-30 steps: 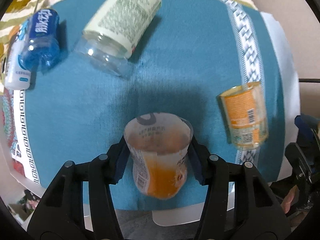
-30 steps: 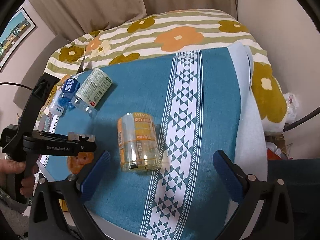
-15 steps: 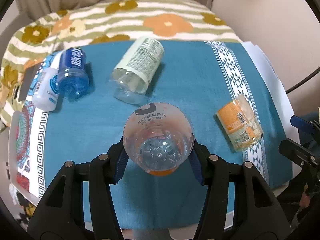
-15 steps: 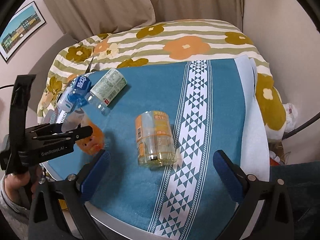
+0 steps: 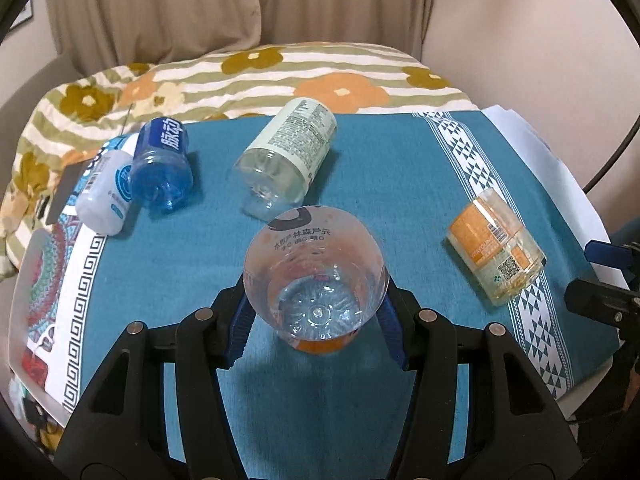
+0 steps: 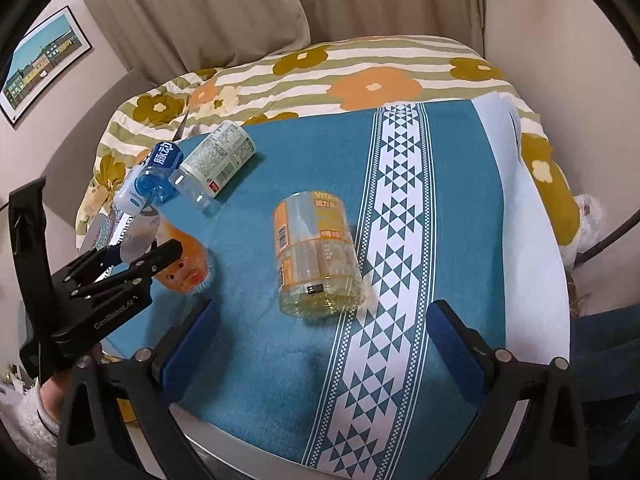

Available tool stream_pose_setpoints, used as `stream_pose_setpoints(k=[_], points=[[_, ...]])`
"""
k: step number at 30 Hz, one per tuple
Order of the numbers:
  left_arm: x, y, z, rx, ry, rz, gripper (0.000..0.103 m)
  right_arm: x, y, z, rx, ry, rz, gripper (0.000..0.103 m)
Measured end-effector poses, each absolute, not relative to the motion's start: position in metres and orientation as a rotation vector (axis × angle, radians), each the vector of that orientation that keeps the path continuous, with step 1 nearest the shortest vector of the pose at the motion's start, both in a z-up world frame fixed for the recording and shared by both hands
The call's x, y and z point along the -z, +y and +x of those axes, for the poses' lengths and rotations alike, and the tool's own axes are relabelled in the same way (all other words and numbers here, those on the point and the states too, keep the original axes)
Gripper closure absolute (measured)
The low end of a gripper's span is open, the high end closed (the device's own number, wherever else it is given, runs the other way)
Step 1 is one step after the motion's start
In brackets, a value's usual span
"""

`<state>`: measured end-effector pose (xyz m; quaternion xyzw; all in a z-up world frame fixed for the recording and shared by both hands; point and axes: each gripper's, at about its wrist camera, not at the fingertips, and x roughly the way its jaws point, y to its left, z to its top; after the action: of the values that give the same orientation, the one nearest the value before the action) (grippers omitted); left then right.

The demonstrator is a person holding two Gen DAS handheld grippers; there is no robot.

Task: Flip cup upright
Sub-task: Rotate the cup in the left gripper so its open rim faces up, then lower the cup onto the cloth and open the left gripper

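Observation:
My left gripper (image 5: 316, 334) is shut on a clear cut-bottle cup with an orange label (image 5: 316, 276). The cup's open mouth faces the camera, tilted, its base just above the teal cloth (image 5: 400, 176). In the right wrist view the same cup (image 6: 182, 264) leans in the left gripper (image 6: 120, 276) near the cloth's left edge. My right gripper (image 6: 320, 344) is open and empty, hovering over the near edge, just short of a yellow-orange cup (image 6: 316, 256) lying on its side.
Lying on the cloth are a pale-green labelled cup (image 5: 288, 160), a blue cup (image 5: 162, 168), a white cup (image 5: 106, 196) and the yellow-orange cup (image 5: 496, 244). A flowered blanket (image 5: 280, 68) lies behind. The table edge is near the bottom.
My left gripper has tilted up and back with the cup, whose mouth has swung from pointing away toward the camera. The right gripper has drawn back slightly and stays open.

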<state>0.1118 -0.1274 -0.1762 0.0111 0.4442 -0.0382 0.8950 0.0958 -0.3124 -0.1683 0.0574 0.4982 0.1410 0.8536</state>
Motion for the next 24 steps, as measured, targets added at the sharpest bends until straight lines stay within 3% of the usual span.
stream_pose_setpoints(k=[5, 8, 9, 18, 24], points=[[0.180, -0.126, 0.116, 0.087, 0.953, -0.002, 0.039, 0.164, -0.311, 0.094, -0.302, 1.037, 0.116, 0.000], [0.183, -0.126, 0.117, 0.086, 0.955, 0.000, 0.008, 0.163, -0.310, 0.092, -0.299, 1.030, 0.118, 0.000], [0.182, -0.126, 0.115, 0.083, 0.943, 0.001, 0.005, 0.163, -0.310, 0.092, -0.299, 1.029, 0.121, 0.000], [0.160, -0.124, 0.109, 0.095, 0.925, 0.011, 0.004, 0.153, -0.305, 0.088, -0.241, 1.016, 0.069, 0.000], [0.111, -0.105, 0.086, 0.086, 0.881, -0.016, 0.000, 0.125, -0.293, 0.077, -0.218, 0.972, 0.028, 0.000]])
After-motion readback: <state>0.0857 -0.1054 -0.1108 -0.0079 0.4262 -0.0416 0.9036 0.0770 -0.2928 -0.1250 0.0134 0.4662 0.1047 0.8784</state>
